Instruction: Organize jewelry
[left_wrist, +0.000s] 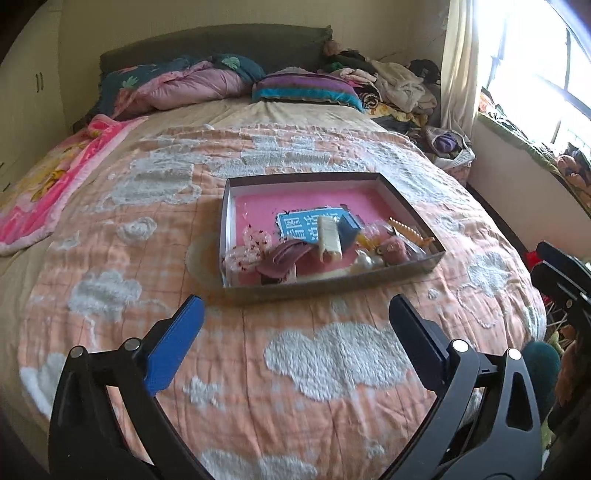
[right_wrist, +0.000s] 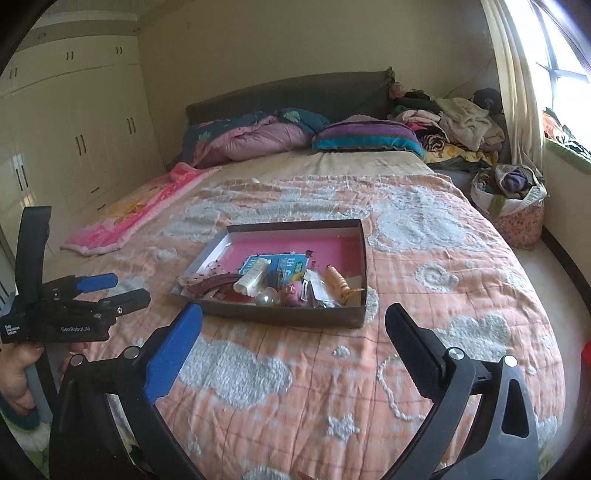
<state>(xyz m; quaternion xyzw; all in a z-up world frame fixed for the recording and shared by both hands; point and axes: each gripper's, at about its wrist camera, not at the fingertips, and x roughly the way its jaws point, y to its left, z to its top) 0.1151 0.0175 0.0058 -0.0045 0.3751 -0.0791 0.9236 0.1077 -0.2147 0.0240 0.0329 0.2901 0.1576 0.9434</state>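
One bed (right_wrist: 461, 332), peach cloud quilt. One shallow box (right_wrist: 295, 317) mid-bed with the jewelry clutter heaped along its near edge: one cream tube (right_wrist: 253, 277), one pearl ball (right_wrist: 266, 297). Two grippers, left gripper (left_wrist: 295, 314) and right gripper (right_wrist: 293, 319), both spread wide, empty, near side of box.

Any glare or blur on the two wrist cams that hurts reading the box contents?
Left wrist: window blown out at right, small items in the shallow pink-lined cardboard box soft, edges bent by fisheye. Right wrist: same window overexposed, box contents slightly clearer but still small.
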